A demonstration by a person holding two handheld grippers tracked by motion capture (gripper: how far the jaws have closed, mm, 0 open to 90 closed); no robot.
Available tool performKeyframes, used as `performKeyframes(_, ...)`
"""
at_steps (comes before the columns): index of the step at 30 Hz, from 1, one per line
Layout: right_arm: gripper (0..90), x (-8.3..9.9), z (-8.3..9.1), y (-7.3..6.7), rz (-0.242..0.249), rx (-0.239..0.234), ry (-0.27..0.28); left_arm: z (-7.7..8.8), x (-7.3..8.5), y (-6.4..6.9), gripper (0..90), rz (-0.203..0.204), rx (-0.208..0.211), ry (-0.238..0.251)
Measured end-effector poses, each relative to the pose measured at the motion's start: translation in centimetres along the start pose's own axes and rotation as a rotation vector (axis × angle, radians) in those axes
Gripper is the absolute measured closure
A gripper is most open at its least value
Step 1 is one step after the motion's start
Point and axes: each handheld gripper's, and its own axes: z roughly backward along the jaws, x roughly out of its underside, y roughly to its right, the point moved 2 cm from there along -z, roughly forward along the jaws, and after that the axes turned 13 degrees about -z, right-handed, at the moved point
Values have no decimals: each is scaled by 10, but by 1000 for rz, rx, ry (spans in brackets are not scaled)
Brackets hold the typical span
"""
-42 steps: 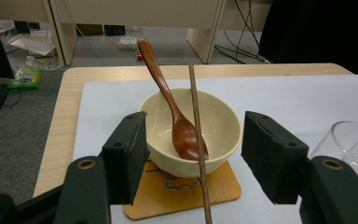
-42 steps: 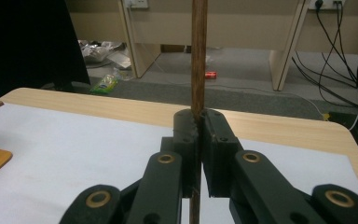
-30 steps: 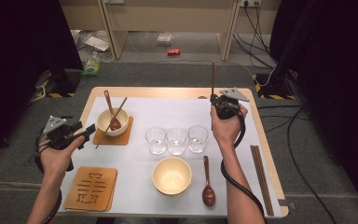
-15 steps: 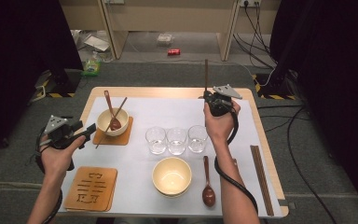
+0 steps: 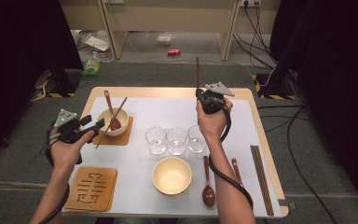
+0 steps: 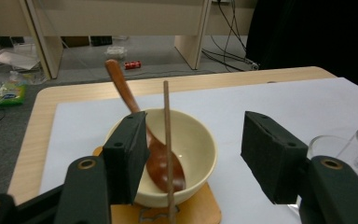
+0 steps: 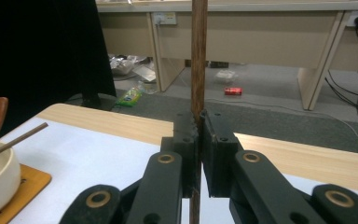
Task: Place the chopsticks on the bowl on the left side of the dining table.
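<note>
Looking down from the high view, a person's right gripper [image 5: 204, 99] is clamped on a dark brown wooden chopstick [image 5: 197, 70] held above the far middle of the table. Its long axis runs straight up the picture, the free end pointing away from the person. The left gripper [image 5: 93, 127] hovers at the table's left side with jaws apart, holding nothing, just beside a cream ceramic bowl [image 5: 113, 122] on an orange-brown wooden coaster [image 5: 123, 135]; a brown wooden spoon [image 5: 109, 108] and a second thin chopstick [image 5: 114, 117] lean in that bowl. A white paper sheet [image 5: 168, 112] covers the pale wooden table [image 5: 256, 116]. Three clear glasses [image 5: 175, 141] stand in a row, with a second cream bowl [image 5: 171, 175] nearer the person. Grey carpet and a red can [image 5: 173, 52] lie beyond.

From the left gripper view, the black jaws stand wide either side of the bowl [image 6: 193, 140], touching nothing.

From the right gripper view, the jaws pinch the chopstick [image 7: 198, 60], which stands upright.

Compared with a second ago, the right hand and chopstick have shifted leftward, and the left hand sits slightly nearer the bowl.
</note>
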Motion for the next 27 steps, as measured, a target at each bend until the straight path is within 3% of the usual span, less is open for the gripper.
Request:
performKeyframes(12,849,2,-6,-17,0,-42,-1,-33,-31,18,407,-33,83,36)
performKeyframes(27,850,4,-8,-32,1,-78,-7,-70,-82,54,408,-67,169,104)
